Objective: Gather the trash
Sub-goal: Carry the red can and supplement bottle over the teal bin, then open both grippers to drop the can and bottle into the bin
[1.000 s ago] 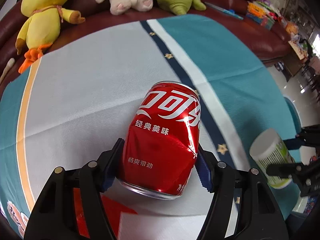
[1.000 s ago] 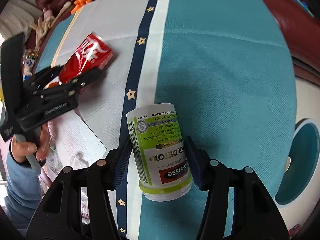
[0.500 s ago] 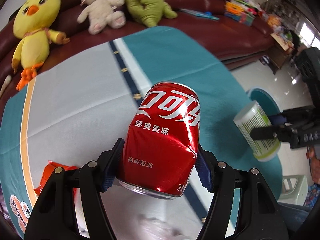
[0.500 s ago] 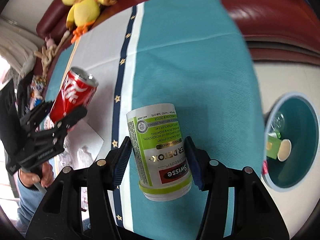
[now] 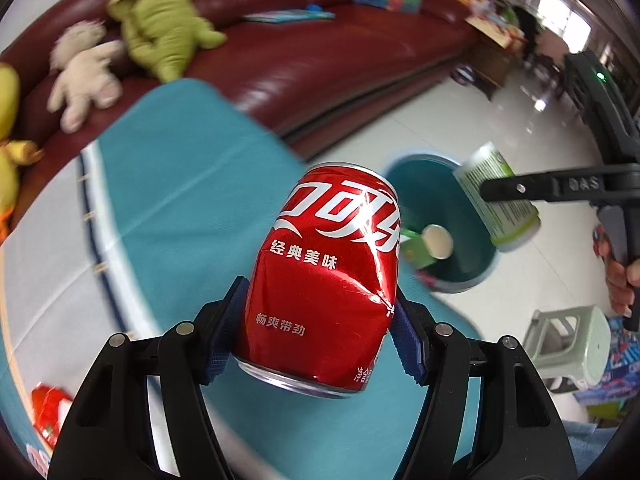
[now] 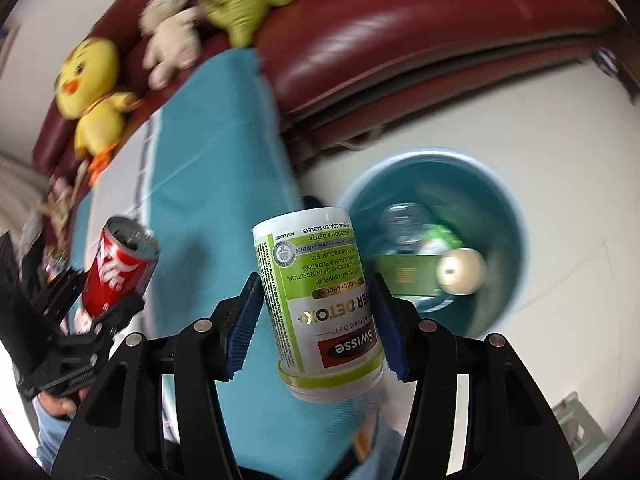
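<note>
My left gripper (image 5: 316,320) is shut on a dented red cola can (image 5: 324,276) and holds it in the air over the table's teal edge. My right gripper (image 6: 316,320) is shut on a white and green Swisse pill bottle (image 6: 320,300), held above the floor beside the teal trash bin (image 6: 508,216). The bin also shows in the left wrist view (image 5: 472,268), with a green carton (image 5: 416,248) and other trash inside. The bottle (image 5: 496,204) hangs over the bin there. The can (image 6: 116,268) shows at the left of the right wrist view.
The table has a teal and white cloth (image 5: 168,200). A dark red sofa (image 5: 320,64) behind holds a green plush (image 5: 160,36), a beige plush (image 5: 84,80) and a yellow duck (image 6: 92,100). A red wrapper (image 5: 48,408) lies on the table. A green stool (image 5: 568,344) stands on the floor.
Both grippers have swung right, off the table toward the bin, carrying the can and the bottle. The bin now fills much more of both views.
</note>
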A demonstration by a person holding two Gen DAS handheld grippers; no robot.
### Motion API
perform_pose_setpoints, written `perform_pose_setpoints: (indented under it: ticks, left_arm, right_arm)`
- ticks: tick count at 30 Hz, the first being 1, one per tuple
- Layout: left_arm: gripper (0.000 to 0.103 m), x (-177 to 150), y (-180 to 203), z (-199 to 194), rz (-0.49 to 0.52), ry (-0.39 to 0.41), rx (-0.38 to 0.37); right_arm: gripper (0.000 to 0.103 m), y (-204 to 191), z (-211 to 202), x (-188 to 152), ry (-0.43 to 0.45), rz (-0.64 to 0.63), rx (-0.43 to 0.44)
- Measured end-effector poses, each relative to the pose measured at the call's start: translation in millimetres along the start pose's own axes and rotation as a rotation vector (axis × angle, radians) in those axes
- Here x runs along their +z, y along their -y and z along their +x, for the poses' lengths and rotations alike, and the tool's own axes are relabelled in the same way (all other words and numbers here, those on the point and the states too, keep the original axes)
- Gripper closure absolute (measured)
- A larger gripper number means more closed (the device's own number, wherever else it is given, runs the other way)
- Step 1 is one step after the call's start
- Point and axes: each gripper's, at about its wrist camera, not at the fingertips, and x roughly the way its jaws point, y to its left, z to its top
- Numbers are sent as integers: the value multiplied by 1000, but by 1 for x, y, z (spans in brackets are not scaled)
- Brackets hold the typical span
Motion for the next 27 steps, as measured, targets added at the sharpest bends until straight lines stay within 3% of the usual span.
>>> perform_pose_setpoints:
  ticks: [7, 11, 15, 18, 22, 27]
  left_arm:
    - [35, 26, 66, 52, 89, -81, -42]
    - [35, 38, 83, 80, 115, -126, -58]
    - [35, 46, 96, 101, 126, -158, -71]
    - [34, 49, 104, 114, 126, -184, -73]
    - [26, 51, 110, 127, 117, -209, -67]
    - [25, 44, 109, 133, 107, -227, -62]
  right_arm:
    - [51, 82, 13, 4, -16, 119, -49]
    - [51, 104, 24, 8, -24, 153, -55]
    - [49, 118, 30, 19, -10, 169, -40]
    - [35, 125, 35, 25, -13, 188, -17]
    - [35, 127, 40, 29, -20, 186, -15]
    - [30, 133, 43, 22, -33, 192, -25]
